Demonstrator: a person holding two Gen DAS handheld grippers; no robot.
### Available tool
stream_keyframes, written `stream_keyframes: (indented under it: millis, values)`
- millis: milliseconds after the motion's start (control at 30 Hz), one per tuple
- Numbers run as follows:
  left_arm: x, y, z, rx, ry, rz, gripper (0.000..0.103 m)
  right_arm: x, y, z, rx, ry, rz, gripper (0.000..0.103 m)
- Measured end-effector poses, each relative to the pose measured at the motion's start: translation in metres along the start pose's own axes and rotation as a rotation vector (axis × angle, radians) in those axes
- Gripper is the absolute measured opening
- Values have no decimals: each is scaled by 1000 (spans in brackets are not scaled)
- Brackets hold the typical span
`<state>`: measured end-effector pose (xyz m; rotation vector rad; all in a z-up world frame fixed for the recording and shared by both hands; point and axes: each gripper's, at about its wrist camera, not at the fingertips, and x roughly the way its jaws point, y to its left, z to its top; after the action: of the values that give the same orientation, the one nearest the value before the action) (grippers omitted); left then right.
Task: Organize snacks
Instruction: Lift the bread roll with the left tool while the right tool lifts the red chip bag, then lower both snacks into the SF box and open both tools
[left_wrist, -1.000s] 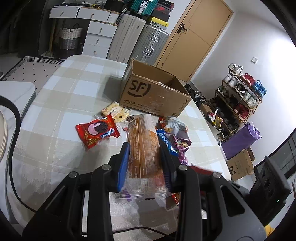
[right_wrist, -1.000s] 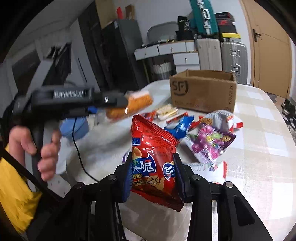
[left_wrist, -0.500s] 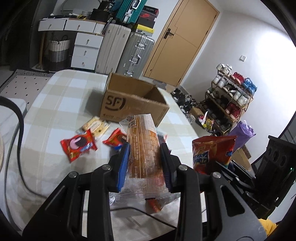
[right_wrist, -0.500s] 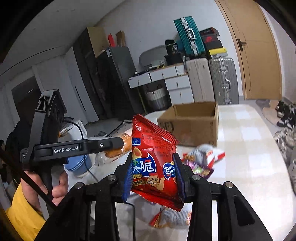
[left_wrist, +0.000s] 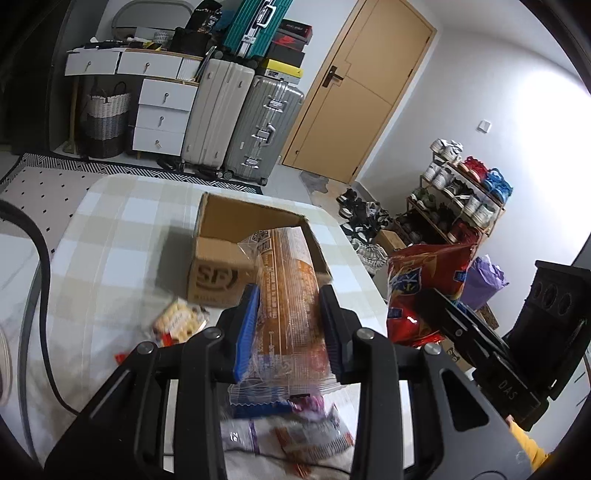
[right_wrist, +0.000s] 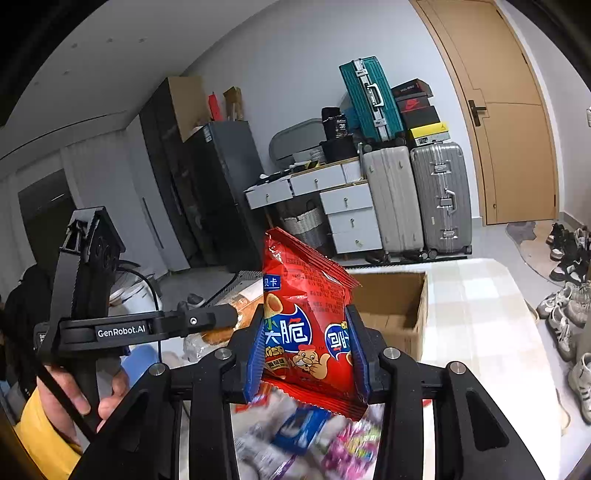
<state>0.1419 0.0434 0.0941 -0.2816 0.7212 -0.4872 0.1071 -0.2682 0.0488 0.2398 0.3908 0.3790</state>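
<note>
My left gripper (left_wrist: 288, 321) is shut on a long clear-wrapped bread pack (left_wrist: 286, 295) and holds it in the air just short of the open SF cardboard box (left_wrist: 236, 236). My right gripper (right_wrist: 306, 347) is shut on a red chip bag (right_wrist: 306, 317) and holds it up, with the box (right_wrist: 399, 306) behind it. The red chip bag (left_wrist: 424, 284) and the right gripper show at the right of the left wrist view. The left gripper (right_wrist: 221, 321) with the bread shows at the left of the right wrist view. Loose snack packs (right_wrist: 314, 439) lie below on the checked table.
A biscuit pack (left_wrist: 177, 319) lies on the checked tablecloth (left_wrist: 110, 236) left of the box. A black cable (left_wrist: 37, 280) runs along the table's left side. Suitcases (left_wrist: 236, 122), drawers and a shoe rack (left_wrist: 458, 195) stand beyond the table.
Both grippers have risen and moved toward the box with their packs. The box now sits closer, right behind the bread pack. The loose snacks have dropped below the view.
</note>
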Motion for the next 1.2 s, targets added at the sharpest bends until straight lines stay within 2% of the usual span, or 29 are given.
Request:
stream_keyframes:
  millis: [233, 500, 633, 1000, 1200]
  values:
    - [43, 11, 50, -10, 19, 12, 30, 66, -27, 31, 34, 50, -29, 40]
    - [117, 8, 90, 40, 66, 34, 30, 136, -60, 38, 61, 130, -68, 40]
    - [163, 14, 103, 51, 105, 74, 30, 164, -74, 37, 55, 165, -108, 40]
    - [248, 33, 94, 49, 198, 138, 30, 219, -103, 23, 24, 266, -169, 40]
    - [276, 43, 83, 33, 231, 159, 30, 236, -113, 15, 29, 324, -177, 40]
